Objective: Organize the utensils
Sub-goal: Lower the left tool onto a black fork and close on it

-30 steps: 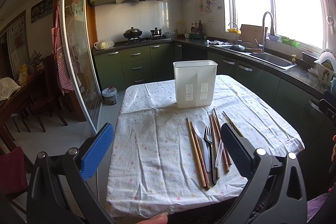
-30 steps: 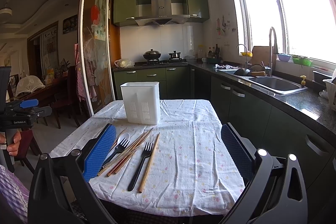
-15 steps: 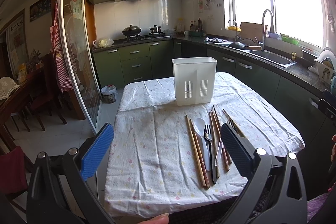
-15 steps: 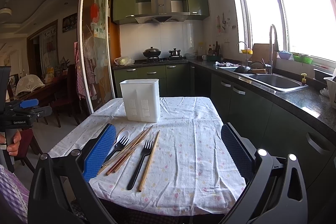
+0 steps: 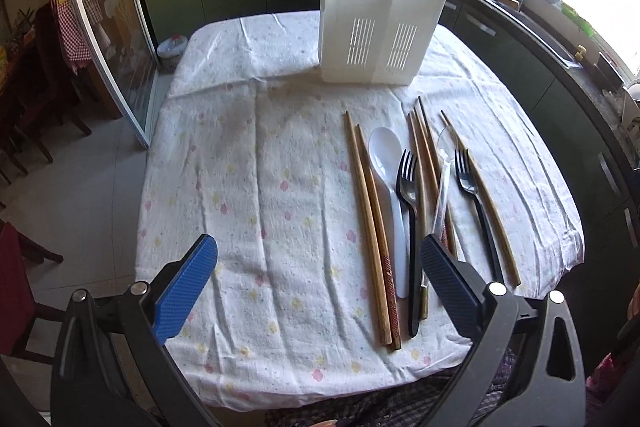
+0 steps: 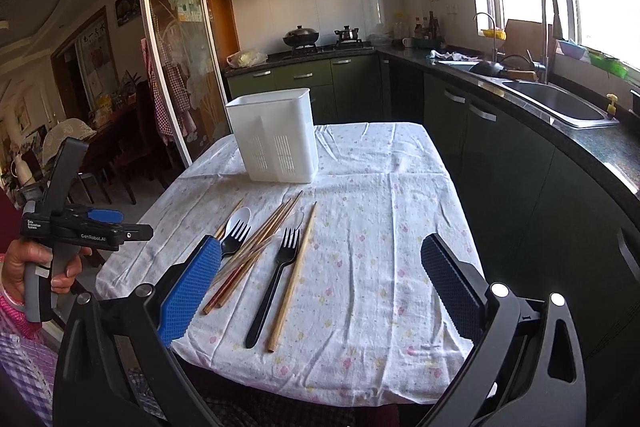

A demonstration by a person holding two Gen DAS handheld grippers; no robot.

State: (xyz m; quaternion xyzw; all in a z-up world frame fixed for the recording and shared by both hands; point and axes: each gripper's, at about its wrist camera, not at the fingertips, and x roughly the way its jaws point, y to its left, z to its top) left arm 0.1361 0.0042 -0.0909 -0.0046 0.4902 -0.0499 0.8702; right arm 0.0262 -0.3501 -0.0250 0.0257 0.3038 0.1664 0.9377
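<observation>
Our left gripper (image 5: pixel 316 283) hangs over the near edge of the bench (image 5: pixel 248 187), jaws wide open and empty. The chopsticks (image 5: pixel 370 227), white spoon (image 5: pixel 386 155) and forks (image 5: pixel 407 187) lie just right of its jaws, their long sides pointing away from us toward the white holder (image 5: pixel 380 23). Our right gripper (image 6: pixel 320 287) is open and empty too, with the utensils at its left jaw. We think both are about as near.

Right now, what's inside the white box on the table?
Nothing shows above the rim of the white box. Its inside is hidden by its walls, so I cannot tell. The spoon, forks and chopsticks lie on the cloth.
</observation>
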